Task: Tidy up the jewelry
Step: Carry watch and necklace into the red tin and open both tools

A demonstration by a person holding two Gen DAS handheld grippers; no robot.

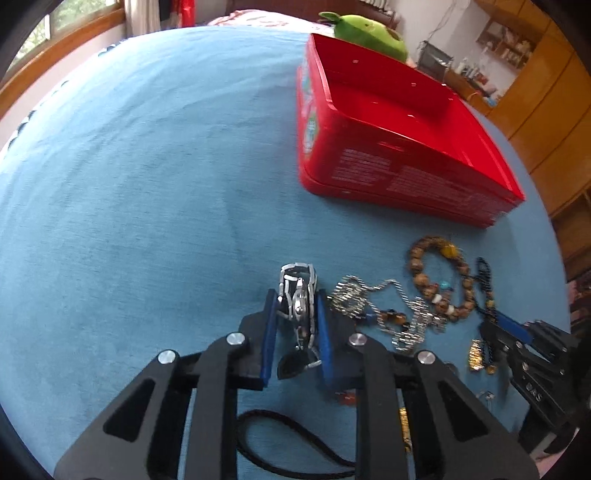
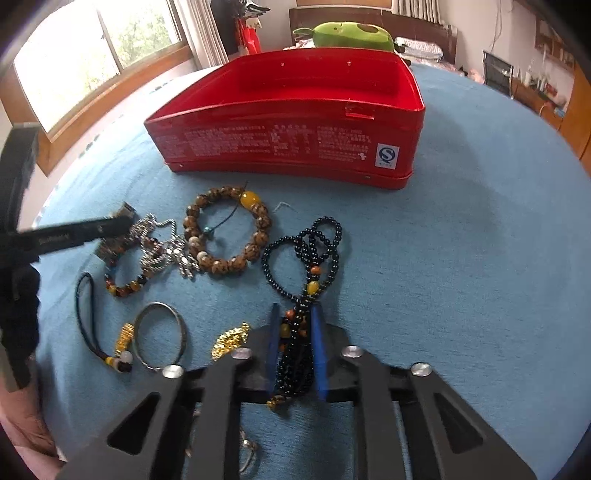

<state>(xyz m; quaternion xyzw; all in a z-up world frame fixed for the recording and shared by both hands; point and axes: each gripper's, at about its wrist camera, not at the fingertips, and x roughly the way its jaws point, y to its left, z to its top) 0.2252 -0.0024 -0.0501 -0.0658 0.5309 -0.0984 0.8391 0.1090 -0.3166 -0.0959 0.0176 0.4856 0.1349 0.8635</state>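
Note:
My left gripper is shut on a silver metal watch, held upright between its blue pads. My right gripper is shut on the tassel end of a black bead necklace, whose loops lie on the blue cloth ahead. The open red tin box stands beyond the jewelry; it also shows in the right wrist view, empty. A brown bead bracelet, a silver chain and a small dark bead bracelet lie between the grippers.
A silver bangle, a gold charm and a black cord strap with a gold bead lie near the front. A green plush toy sits behind the box. The blue cloth stretches to the left.

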